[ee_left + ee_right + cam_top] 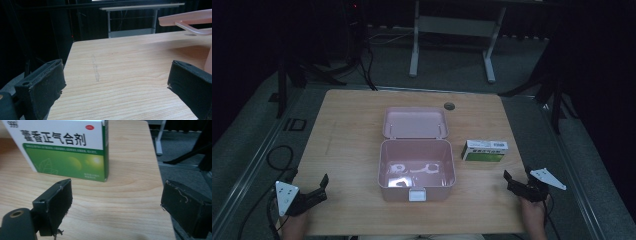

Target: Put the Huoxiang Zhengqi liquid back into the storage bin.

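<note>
A dim lab or test room. A lone wooden worktop [352, 125] stands on grey carpet. Cables [362, 55] and a metal-legged desk frame [452, 30] sit behind.

Green-white medicine box [67, 150]: "藿香正气合剂" in black; "999" top-left corner; small print unreadable.

Both hands sit low at the near edge, one per side. Left gripper [319, 186] is angled up and inward, jaws spread wide with nothing between them. Right gripper [512, 181] mirrors it, leaning inward, jaws gaping too, grey plate on top
</note>
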Demonstrator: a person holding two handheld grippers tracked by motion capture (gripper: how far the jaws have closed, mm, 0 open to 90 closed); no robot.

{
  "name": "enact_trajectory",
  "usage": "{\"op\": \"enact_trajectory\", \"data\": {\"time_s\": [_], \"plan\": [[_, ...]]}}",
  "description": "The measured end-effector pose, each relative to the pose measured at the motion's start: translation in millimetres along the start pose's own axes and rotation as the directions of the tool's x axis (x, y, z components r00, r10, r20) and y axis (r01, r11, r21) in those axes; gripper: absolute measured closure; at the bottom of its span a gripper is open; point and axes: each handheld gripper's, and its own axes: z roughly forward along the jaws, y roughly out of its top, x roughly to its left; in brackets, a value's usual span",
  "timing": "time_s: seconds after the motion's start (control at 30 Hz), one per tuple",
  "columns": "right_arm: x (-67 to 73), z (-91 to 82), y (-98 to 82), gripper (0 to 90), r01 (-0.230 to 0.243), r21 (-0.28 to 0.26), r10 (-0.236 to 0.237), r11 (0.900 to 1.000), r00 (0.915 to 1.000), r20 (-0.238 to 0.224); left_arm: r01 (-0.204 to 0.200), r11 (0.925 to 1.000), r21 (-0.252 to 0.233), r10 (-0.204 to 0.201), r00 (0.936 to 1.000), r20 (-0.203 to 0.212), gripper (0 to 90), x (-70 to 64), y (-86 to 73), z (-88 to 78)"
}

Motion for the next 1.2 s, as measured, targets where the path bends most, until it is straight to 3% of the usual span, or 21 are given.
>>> {"op": "enact_trajectory", "data": {"time_s": [0.1,0.17,0.2,0.3,0.4,0.43,0.5,0.6,0.63,0.7,0.73,0.77,0.8,0.87,0.9,0.93,1.0,1.07,1.1,1.17,1.2], "plan": [[0.9,3.2,0.5,9.7,0.020,0.028,-0.018,0.999,0.9980,-0.061,0.001,1.0000,-0.001,-0.001,1.0000,-0.001,1.1,0.3,-0.1,-0.2],[0.9,3.2,0.5,9.7,0.020,0.028,-0.018,0.999,0.9980,-0.061,0.001,1.0000,-0.002,-0.001,1.0000,0.000,1.1,0.3,-0.1,-0.2],[0.4,4.6,1.0,9.8,0.024,0.045,-0.018,0.999,0.9919,-0.126,0.004,1.0000,-0.005,-0.004,1.0000,0.000,1.1,0.6,-0.2,-0.4],[0.9,6.4,1.6,9.7,0.042,0.069,-0.030,0.997,0.9848,-0.171,0.005,1.0000,-0.006,-0.005,1.0000,0.001,1.1,0.8,-0.3,-0.6],[4.0,6.8,1.2,9.8,0.099,0.095,-0.070,0.991,0.9605,-0.269,0.003,1.0000,-0.006,-0.003,1.0000,0.003,1.1,0.6,-0.3,-0.5],[4.0,6.8,1.2,9.8,0.099,0.095,-0.070,0.991,0.9605,-0.269,0.003,1.0000,-0.006,-0.003,1.0000,0.003,1.1,0.6,-0.3,-0.5],[4.6,7.4,1.2,9.8,0.137,0.121,-0.086,0.983,0.9306,-0.356,0.004,1.0000,-0.007,-0.004,1.0000,0.004,1.1,0.8,-0.3,-0.6],[5.0,7.6,1.5,9.8,0.149,0.126,-0.093,0.981,0.9256,-0.367,0.011,0.9999,-0.006,-0.011,0.9999,0.007,1.1,1.3,-0.3,-0.7],[5.5,8.5,4.9,12.4,0.187,0.143,-0.113,0.972,0.9032,-0.414,0.013,0.9999,-0.007,-0.013,0.9999,0.007,1.1,1.6,-0.4,-0.8],[5.8,9.5,7.6,12.4,0.212,0.149,-0.124,0.966,0.8836,-0.451,0.011,0.9999,-0.007,-0.011,0.9999,0.009,1.1,1.6,-0.4,-0.9],[5.8,9.5,7.6,12.4,0.212,0.149,-0.124,0.966,0.8836,-0.451,0.011,0.9999,-0.007,-0.011,0.9999,0.009,1.1,1.6,-0.4,-0.9],[6.5,10.8,9.6,12.4,0.243,0.163,-0.141,0.956,0.8695,-0.473,0.011,0.9999,-0.007,-0.011,0.9999,0.009,1.1,1.5,-0.4,-0.8],[6.5,10.8,9.6,12.4,0.243,0.163,-0.141,0.956,0.8695,-0.473,0.012,0.9999,-0.006,-0.011,0.9999,0.010,1.1,1.6,-0.4,-0.8],[8.1,12.2,12.8,12.4,0.282,0.168,-0.161,0.945,0.8445,-0.511,0.014,0.9999,-0.008,-0.014,0.9998,0.011,1.1,1.8,-0.4,-0.8],[9.0,12.6,14.1,12.5,0.296,0.169,-0.171,0.940,0.8391,-0.516,0.016,0.9998,-0.008,-0.016,0.9998,0.014,1.1,1.9,-0.4,-0.8],[12.4,14.1,17.8,12.7,0.347,0.176,-0.200,0.921,0.8107,-0.550,0.018,0.9998,-0.008,-0.017,0.9998,0.013,1.1,2.0,-0.5,-0.9],[18.2,15.8,21.3,13.0,0.410,0.189,-0.236,0.892,0.7798,-0.580,0.019,0.9998,-0.006,-0.019,0.9996,0.023,1.1,2.0,-0.4,-1.0],[20.3,16.2,22.1,13.0,0.428,0.188,-0.250,0.884,0.7719,-0.585,0.016,0.9999,-0.004,-0.016,0.9996,0.025,1.1,1.6,-0.4,-1.3],[26.3,18.2,24.1,13.0,0.477,0.199,-0.270,0.856,0.7411,-0.615,0.019,0.9998,-0.006,-0.019,0.9994,0.030,1.1,1.4,-0.4,-1.4],[30.5,19.4,25.4,13.4,0.511,0.209,-0.278,0.834,0.7154,-0.641,0.019,0.9998,-0.007,-0.019,0.9994,0.030,1.1,1.5,-0.5,-1.4],[30.5,19.4,25.4,13.4,0.511,0.209,-0.278,0.834,0.7154,-0.641,0.019,0.9998,-0.007,-0.019,0.9994,0.030,1.1,1.5,-0.5,-1.4]]}}
